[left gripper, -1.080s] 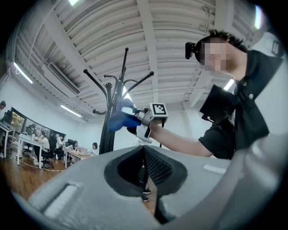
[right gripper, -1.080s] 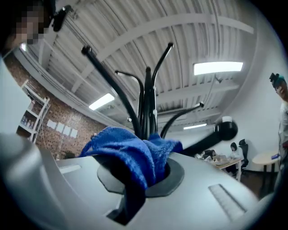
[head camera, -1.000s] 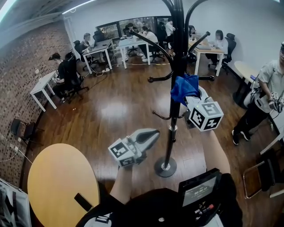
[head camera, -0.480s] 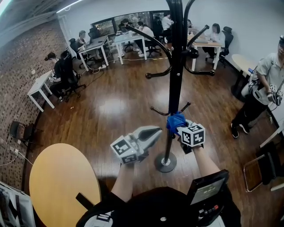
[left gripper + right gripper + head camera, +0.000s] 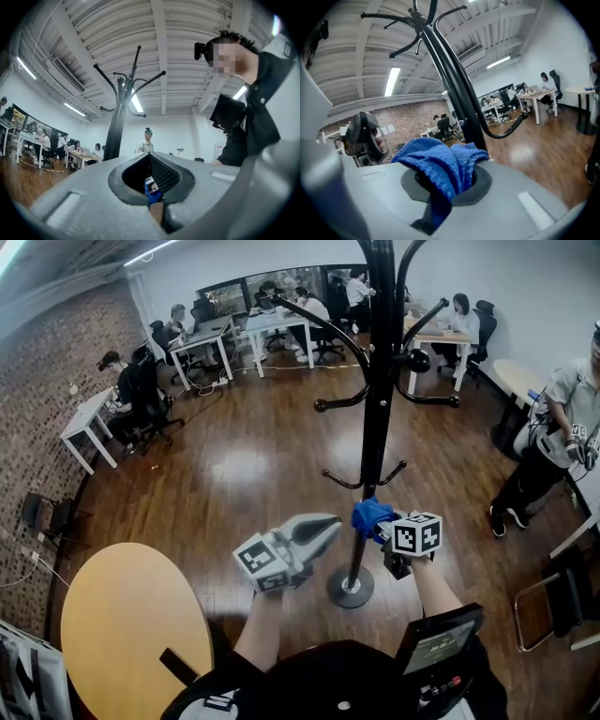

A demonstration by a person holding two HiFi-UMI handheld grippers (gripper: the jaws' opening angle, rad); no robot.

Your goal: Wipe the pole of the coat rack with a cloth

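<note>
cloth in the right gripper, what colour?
Blue. The cloth shows best in the right gripper view, clamped in the right gripper.

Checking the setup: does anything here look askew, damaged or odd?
Nothing stands out. The coat rack stands upright on its round base, and the blue cloth is clamped in the right gripper beside the pole, low down.

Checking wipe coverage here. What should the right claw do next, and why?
Probably slide down toward the base: the right claw, shut on the blue cloth, presses it to the pole just below the lower hooks, with bare pole beneath it.
</note>
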